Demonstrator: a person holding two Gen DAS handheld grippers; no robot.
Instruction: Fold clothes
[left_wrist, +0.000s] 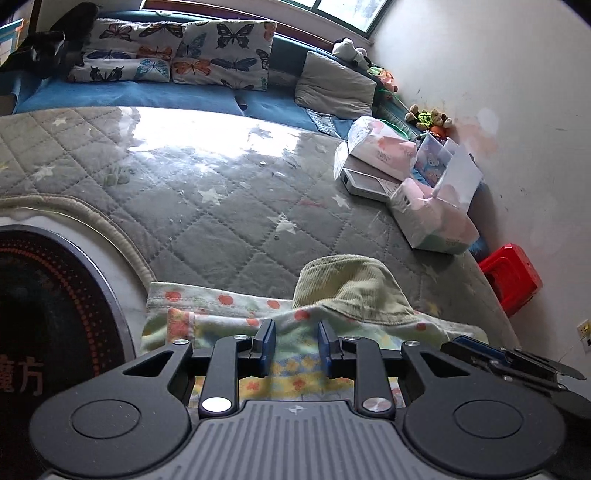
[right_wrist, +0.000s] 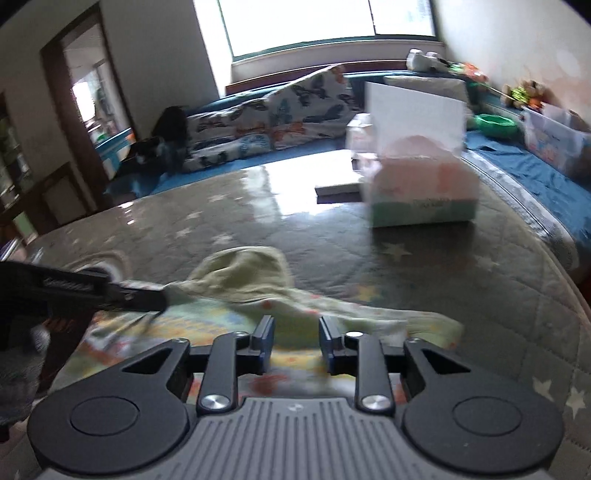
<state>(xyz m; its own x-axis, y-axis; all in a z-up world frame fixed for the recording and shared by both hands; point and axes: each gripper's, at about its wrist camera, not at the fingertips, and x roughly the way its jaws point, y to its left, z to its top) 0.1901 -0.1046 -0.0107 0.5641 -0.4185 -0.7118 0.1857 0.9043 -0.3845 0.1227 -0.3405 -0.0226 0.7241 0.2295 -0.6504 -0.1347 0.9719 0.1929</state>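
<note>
Pale green, orange-dotted child's garment lies rumpled on the grey quilted mat, unfolded, with my left gripper and right gripper spread over its near edge.

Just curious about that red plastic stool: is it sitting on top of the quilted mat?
No, the red plastic stool stands past the edge of the quilted mat, lower down beside the wall.
</note>
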